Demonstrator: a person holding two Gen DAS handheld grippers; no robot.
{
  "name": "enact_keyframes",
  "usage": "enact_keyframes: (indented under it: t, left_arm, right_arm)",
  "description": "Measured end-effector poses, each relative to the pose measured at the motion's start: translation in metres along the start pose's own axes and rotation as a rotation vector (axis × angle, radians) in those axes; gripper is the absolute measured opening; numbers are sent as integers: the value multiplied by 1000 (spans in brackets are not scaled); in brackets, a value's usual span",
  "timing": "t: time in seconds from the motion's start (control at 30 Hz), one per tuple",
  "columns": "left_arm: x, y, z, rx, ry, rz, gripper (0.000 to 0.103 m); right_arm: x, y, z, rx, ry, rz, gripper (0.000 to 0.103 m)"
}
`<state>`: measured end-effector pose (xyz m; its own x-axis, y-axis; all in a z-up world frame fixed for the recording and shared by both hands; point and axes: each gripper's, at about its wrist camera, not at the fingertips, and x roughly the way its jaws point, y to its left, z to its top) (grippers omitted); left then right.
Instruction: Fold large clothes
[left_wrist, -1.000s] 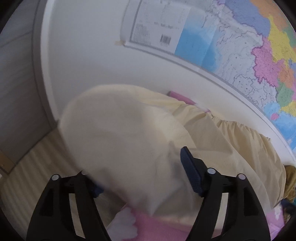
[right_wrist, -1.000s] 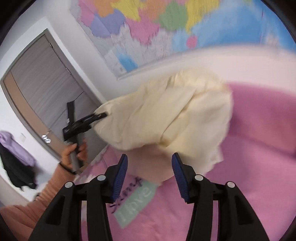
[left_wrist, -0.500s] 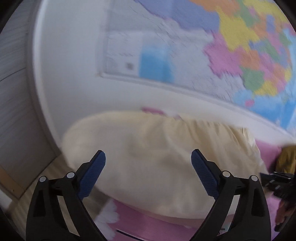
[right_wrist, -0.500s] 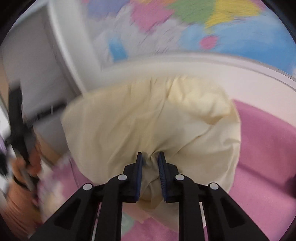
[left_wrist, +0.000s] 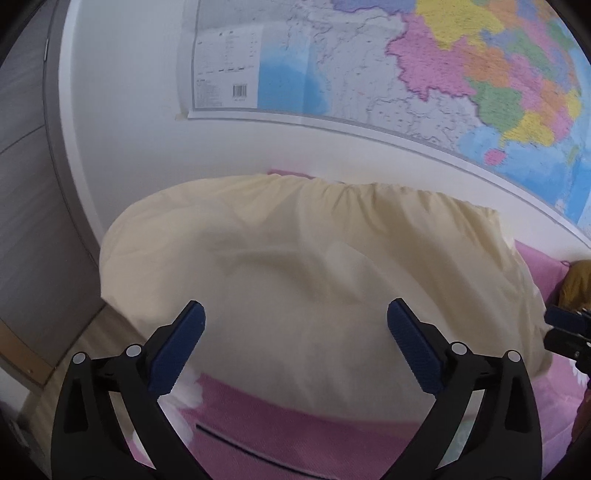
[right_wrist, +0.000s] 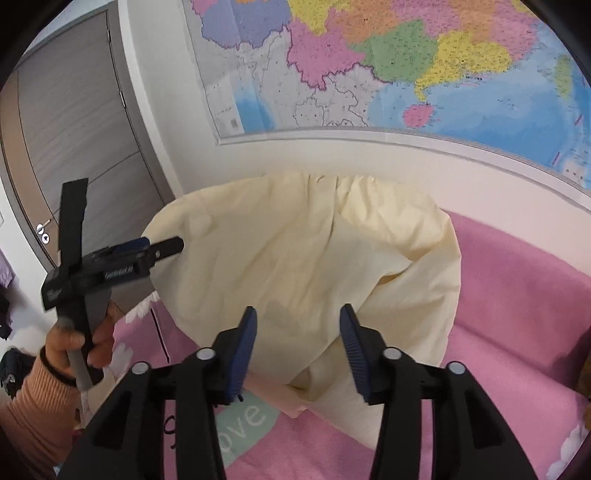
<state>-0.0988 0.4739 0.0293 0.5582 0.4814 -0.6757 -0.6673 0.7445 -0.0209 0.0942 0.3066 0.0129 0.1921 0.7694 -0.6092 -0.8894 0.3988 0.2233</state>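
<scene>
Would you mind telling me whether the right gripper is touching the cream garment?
Apart. In the right wrist view the right gripper has just opened, pads clear of the cream garment lying beyond them.

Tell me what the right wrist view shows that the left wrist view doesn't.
Right wrist only: the door, the person's hand holding the left gripper, and the right gripper open above the cloth. Left wrist only: a mustard-coloured item at the far right edge. Both: the cream garment lying on the pink bedding, the wall map.
</scene>
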Motion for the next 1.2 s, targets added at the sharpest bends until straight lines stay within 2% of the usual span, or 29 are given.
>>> enact_keyframes:
  t: [0.07, 0.17, 0.2, 0.33, 0.63, 0.83, 1.1, 1.2]
  left_arm:
    - [-8, -7, -4, 4, 7, 6, 98]
    - [-16, -18, -11, 1, 9, 7, 98]
    - [-21, -21, -14, 3, 5, 2, 98]
    - [-34, -31, -21, 1, 0, 41, 98]
    - [-60, -45, -38, -40, 8, 39, 98]
    - [-77, -57, -54, -32, -5, 53, 98]
    - [-99, -76, -70, -6, -53, 41, 98]
    - [-103, -81, -72, 0, -38, 40, 98]
  right_arm:
    - [5, 5, -1, -5, 4, -10, 52]
    - [6, 9, -6, 4, 4, -18, 66]
    - [7, 10, -7, 11, 6, -27, 75]
    - [5, 13, -13, 20, 5, -42, 79]
    - [-20, 28, -31, 21, -43, -73, 96]
    - [-40, 40, -47, 1, -76, -110, 97]
    - [-58, 45, -64, 1, -76, -112, 97]
    - [-64, 43, -68, 13, -83, -111, 97]
